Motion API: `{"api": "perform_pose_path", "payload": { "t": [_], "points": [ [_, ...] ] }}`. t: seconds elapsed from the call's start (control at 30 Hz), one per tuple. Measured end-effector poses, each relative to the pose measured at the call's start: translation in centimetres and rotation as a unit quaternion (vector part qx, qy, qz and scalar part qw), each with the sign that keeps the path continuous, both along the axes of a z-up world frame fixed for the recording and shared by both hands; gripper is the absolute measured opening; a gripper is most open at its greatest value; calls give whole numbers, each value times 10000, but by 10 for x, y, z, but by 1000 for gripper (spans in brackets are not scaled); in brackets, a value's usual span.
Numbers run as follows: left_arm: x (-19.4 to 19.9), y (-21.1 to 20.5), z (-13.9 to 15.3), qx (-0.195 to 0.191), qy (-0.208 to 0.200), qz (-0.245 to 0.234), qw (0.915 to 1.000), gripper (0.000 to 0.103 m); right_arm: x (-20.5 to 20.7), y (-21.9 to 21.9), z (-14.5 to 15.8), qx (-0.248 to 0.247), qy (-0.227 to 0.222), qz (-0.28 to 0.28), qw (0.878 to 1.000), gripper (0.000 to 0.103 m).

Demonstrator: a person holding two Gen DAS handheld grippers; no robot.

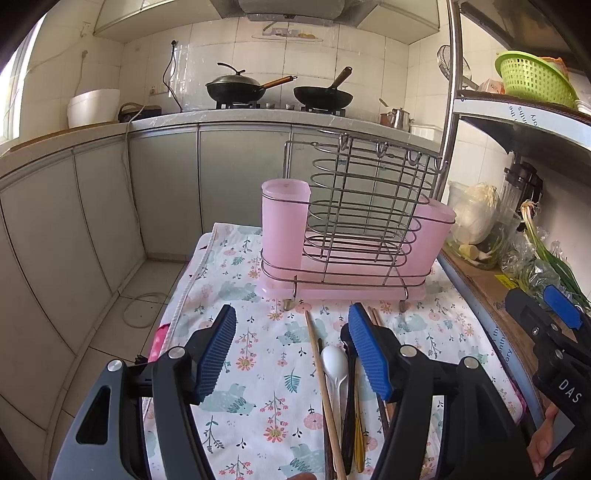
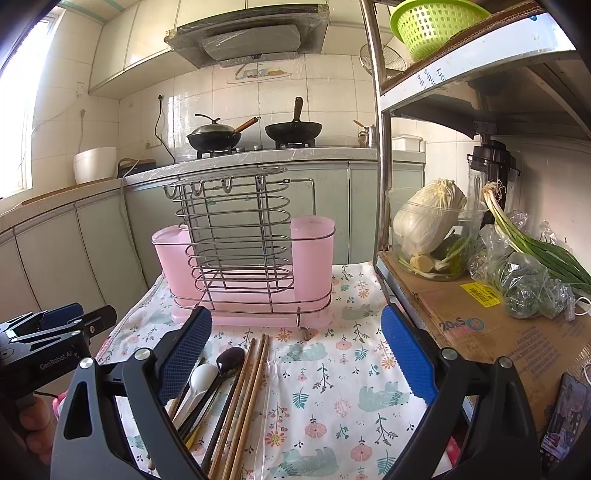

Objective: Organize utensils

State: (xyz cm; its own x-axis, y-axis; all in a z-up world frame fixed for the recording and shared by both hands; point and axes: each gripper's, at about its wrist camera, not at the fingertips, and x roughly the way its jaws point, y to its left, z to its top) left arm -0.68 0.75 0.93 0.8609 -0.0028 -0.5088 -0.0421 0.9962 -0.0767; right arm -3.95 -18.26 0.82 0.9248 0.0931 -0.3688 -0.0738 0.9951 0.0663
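Floral cloth (image 2: 332, 387), wooden chopsticks (image 2: 245, 398), ribbed-blue tongs (image 2: 295, 350) agape, wire-and-pink-plastic caddy (image 2: 251, 258)

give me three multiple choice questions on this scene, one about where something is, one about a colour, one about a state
1. Where do the utensils lie?
A. in the pink cups
B. on the floral cloth in front of the rack
C. on the stove

2. What colour is the basket on the upper shelf?
A. green
B. red
C. white

3. How do the two grippers stand?
A. both open, holding nothing
B. both shut on chopsticks
C. one holds a spoon

Answers:
1 B: the chopsticks and white spoon lie on the cloth before the rack.
2 A: the basket is green.
3 A: the left gripper and right gripper show wide gaps.
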Motion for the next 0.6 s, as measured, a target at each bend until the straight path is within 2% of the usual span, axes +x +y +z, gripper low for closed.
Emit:
{"api": "perform_pose_path", "payload": {
  "t": [0.6],
  "points": [
    [-4,0,4,25,-108,15,9999,63,-2,1,3,0,-38,3,10000,94]
  ]
}}
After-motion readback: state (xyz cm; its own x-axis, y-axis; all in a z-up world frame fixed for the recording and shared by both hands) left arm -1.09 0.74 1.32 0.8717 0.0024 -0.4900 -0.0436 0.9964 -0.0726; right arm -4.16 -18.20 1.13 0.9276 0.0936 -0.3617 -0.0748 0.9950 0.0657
